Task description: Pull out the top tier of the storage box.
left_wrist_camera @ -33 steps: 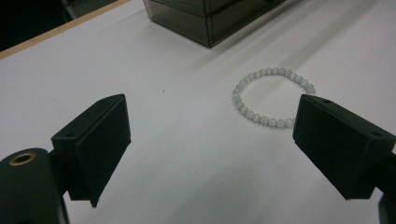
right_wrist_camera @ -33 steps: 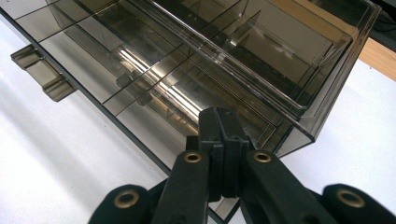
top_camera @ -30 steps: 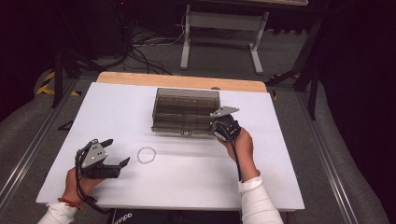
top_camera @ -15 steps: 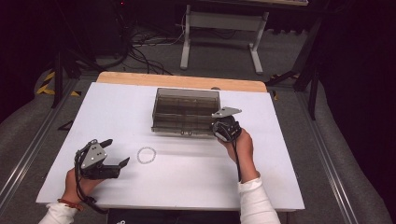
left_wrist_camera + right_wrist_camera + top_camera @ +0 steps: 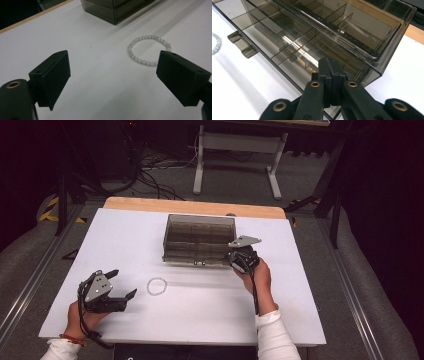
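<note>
Right gripper (image 5: 239, 261) is pressing its two black jaws flat together with nothing between them, and its closed tips are sitting against the front right corner of the smoky organiser box (image 5: 200, 237), low on the lowest drawer front. In the right gripper view those jaws (image 5: 331, 82) are lying against the drawer's clear wall. Left gripper (image 5: 120, 287) is resting at the near left of the white table (image 5: 300, 285) with its jaws spread wide and nothing between its pads; its tips are pointing towards the bracelet (image 5: 156, 286), which is lying flat just beside them and not touching.

The box is standing near the far middle of the table, its long axis running across the table from left to right and its drawer fronts facing the person. It is made of hard, glossy, dark-tinted see-through plastic, rectangular, with thin dividers cutting the inside into small square cells; two little flat pull tabs (image 5: 243, 45) are jutting from the front edge. The bracelet (image 5: 147, 50) is a closed ring of small round pale beads, milky and smooth, lying slightly oval, well apart from the box. The table surface is matt white, with a light wooden strip (image 5: 195, 206) along its far edge.
</note>
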Tool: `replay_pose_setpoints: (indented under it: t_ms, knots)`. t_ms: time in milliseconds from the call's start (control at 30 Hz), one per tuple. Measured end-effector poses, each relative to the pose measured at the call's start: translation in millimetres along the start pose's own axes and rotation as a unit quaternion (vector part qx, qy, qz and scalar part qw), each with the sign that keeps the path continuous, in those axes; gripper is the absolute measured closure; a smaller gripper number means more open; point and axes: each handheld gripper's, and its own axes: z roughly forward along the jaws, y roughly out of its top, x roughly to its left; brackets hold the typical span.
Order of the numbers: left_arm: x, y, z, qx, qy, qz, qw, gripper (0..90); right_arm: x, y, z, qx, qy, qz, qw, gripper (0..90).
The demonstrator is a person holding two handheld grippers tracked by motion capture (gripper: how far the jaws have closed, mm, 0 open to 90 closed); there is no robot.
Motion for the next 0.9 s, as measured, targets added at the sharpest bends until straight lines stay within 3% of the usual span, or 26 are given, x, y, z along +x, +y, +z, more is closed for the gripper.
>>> replay_pose_setpoints:
  t_ms: [500,900]
  knots:
    - [-0.5,-0.3,-1.0,0.001,0.001,0.001,1.0000,13.0,4.6,-0.5,-4.9,0.018,0.015,-0.012,0.9996,90.0]
    - [-1.7,-0.1,-2.4,0.004,0.001,0.009,1.0000,13.0,7.1,-2.9,-7.3,0.018,0.019,-0.020,0.9995,90.0]
